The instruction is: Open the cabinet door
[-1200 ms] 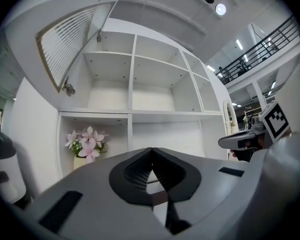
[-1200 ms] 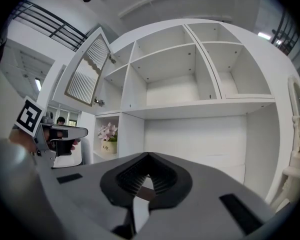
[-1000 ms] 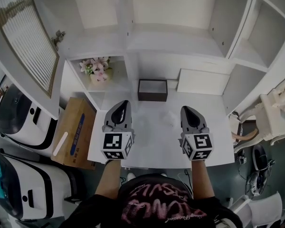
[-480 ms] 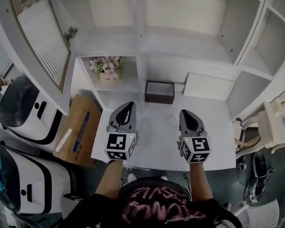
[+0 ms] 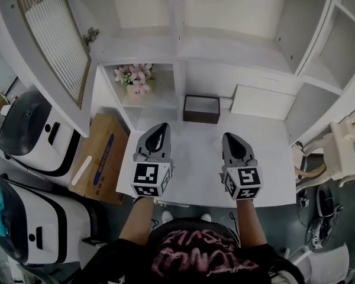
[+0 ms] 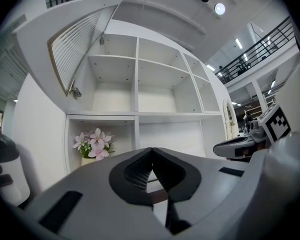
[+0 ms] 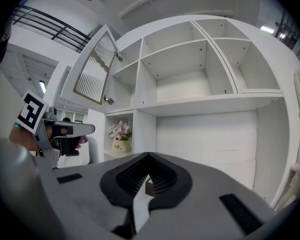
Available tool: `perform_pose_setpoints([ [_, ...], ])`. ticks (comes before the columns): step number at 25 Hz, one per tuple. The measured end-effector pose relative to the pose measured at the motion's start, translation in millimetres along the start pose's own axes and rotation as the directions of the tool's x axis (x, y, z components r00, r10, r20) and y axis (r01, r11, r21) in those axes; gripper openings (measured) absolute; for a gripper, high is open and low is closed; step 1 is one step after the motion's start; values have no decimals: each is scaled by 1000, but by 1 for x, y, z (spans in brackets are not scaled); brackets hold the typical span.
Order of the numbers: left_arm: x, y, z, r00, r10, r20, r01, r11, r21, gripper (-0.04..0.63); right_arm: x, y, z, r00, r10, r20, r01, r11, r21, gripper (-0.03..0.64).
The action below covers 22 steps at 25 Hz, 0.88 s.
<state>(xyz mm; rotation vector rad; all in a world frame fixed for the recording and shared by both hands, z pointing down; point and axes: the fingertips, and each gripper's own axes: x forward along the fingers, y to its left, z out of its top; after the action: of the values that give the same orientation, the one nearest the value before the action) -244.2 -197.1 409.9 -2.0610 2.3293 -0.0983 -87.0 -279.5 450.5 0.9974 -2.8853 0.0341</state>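
White shelving unit point(image 5: 177, 46) with open compartments fills the background, and a white surface point(image 5: 195, 179) runs out from its base toward the person. The cabinet door point(image 5: 53, 46), a white frame with a slatted panel, stands swung wide open at the upper left, hanging off the left edge of the unit by a metal hinge point(image 5: 92, 37); the compartment it belongs to lies fully exposed and bare inside. Below that compartment, a smaller cubby holds potted pink flowers point(image 5: 137, 78). At the back of the surface sits a dark open box point(image 5: 201, 109), with a flat white board point(image 5: 260, 102) lying just beside it to the right. The left tongs point(image 5: 158, 129) and the right tongs point(image 5: 234, 138) are held side by side over the surface, both pointing level at the shelving and well apart from the door. Each pair is pressed together at the tips with nothing pinched between them, as both gripper views show. On the floor to the left of the surface rests a cardboard box point(image 5: 94, 158), and beyond it stand two white-and-black machines point(image 5: 29, 132).
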Motion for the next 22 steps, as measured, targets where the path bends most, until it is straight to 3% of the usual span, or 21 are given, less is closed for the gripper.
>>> perform_pose_setpoints([
  [22, 0, -2, 0, 1000, -9, 8, 9, 1000, 3, 15, 1, 5, 0, 1000, -7, -4, 7, 1000, -22, 14],
])
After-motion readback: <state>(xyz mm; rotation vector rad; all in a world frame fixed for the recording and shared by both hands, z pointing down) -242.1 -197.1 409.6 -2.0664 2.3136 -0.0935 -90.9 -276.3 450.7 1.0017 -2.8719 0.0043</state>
